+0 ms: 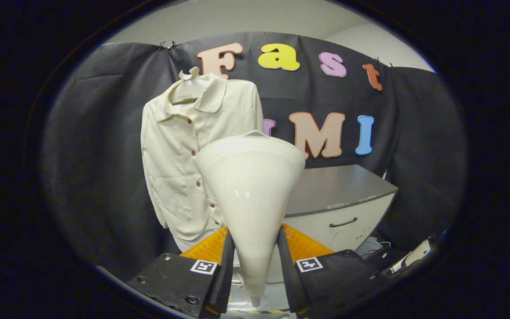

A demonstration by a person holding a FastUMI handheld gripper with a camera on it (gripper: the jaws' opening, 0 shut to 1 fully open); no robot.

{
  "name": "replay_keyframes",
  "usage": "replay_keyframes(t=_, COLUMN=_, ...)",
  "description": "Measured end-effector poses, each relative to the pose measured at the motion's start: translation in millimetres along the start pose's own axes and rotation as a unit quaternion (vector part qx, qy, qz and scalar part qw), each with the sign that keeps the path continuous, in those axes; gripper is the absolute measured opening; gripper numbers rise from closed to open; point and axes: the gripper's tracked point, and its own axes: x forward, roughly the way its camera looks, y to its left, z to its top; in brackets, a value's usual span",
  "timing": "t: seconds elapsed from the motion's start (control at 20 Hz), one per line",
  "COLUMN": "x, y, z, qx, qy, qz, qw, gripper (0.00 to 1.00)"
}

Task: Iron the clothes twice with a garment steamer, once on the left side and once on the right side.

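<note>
Cream steamer head (pixel 250 195) upright before hanging cream shirt (pixel 179 164)

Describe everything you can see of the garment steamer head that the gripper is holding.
The garment steamer head is a smooth, glossy cream cone that looks like plastic. Its narrow end points down between the gripper fingers, which press on it from both sides, and it widens upward to a broad rounded top. It stands nearly upright, in front of the cream button-up shirt hanging beyond it, and hides part of the shirt's right side. Whether it touches the shirt cannot be told.
</note>
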Motion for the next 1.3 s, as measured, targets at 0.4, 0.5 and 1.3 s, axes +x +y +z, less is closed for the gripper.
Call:
replay_keyframes(t=0.4, x=-72.8, y=-28.4, z=7.8, qx=0.026, qy=-0.048, qz=-0.001, qw=0.999, gripper=0.5)
replay_keyframes(t=0.5, x=-86.3, y=-33.8, z=4.1, qx=0.013, qy=-0.058, qz=0.007, qw=0.998, gripper=0.5)
replay_keyframes(t=1.3, x=-116.7, y=-113.9, z=-32.1, qx=0.043, qy=-0.093, qz=0.017, qw=0.995, gripper=0.5)
